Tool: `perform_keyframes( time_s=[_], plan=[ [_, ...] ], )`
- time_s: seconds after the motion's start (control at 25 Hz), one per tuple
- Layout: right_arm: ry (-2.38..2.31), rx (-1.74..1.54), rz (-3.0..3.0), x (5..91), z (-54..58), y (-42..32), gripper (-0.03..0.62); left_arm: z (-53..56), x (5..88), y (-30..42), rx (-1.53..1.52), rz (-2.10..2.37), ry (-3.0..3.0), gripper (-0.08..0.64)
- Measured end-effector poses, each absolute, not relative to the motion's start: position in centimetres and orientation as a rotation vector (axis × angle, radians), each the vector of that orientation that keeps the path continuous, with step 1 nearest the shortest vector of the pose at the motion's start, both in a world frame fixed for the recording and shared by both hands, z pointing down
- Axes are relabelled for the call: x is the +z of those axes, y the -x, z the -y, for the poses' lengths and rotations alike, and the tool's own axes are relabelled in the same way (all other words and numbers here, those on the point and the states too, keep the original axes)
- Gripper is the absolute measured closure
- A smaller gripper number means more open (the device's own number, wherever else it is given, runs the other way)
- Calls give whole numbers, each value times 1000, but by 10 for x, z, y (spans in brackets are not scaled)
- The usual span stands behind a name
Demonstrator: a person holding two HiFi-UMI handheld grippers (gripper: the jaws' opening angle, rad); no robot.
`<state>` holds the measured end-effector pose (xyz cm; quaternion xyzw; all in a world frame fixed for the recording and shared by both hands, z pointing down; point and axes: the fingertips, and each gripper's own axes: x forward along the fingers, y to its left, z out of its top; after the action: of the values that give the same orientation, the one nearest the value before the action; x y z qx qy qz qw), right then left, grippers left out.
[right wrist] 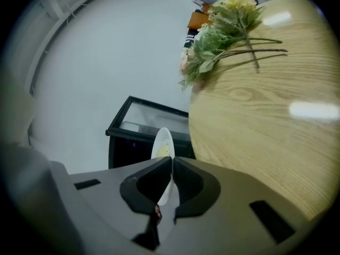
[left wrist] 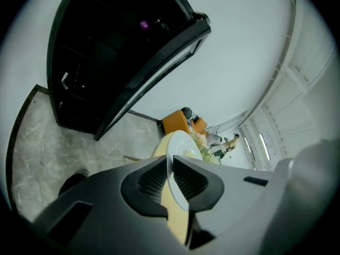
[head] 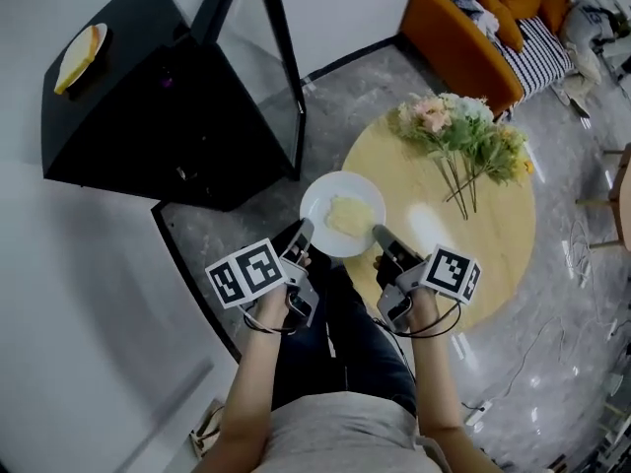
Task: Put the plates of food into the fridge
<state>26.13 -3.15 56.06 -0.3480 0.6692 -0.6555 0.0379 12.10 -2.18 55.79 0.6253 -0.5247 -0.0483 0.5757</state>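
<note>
A white plate (head: 342, 214) with pale yellow food is held level over the near left edge of the round wooden table (head: 463, 235). My left gripper (head: 304, 235) is shut on its left rim and my right gripper (head: 382, 236) on its right rim. In the left gripper view the plate (left wrist: 179, 147) runs edge-on between the pads of the left gripper (left wrist: 171, 168). The right gripper view shows the plate (right wrist: 163, 145) pinched in the right gripper (right wrist: 171, 166). The black fridge (head: 148, 126) stands to the left, its glass door (head: 281, 67) swung open. A second plate of food (head: 79, 55) lies on the fridge top.
A bunch of flowers (head: 463, 131) lies on the far side of the table. An orange sofa (head: 473, 37) with cushions stands at the back right. The person's legs are under the plate, on grey marble floor (head: 227, 244) between fridge and table. A white wall lies left.
</note>
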Motion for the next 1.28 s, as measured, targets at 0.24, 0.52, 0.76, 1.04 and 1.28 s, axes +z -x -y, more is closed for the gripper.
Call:
perform_keyframes(
  time_s=[0.24,0.52,0.76,1.04,1.28],
  plan=[
    [928,-2051,-2210,546,28,-194,568,-7,544,-57,-257,1352,-1361,518],
    [748,-2086,-2375,535,25,-84,568,-35,533,44,-418,1477,-1245,520],
    [654,-2061,-2439,513,22,-10,568,-52,508,112,-518,1542,-1210,523],
    [607,-2009,-2500,492,30,61,568,-55,489,180,-619,1606,-1187,523],
    [576,-1962,-2504,476,34,103,568,-56,475,217,-689,1636,-1183,523]
  ],
)
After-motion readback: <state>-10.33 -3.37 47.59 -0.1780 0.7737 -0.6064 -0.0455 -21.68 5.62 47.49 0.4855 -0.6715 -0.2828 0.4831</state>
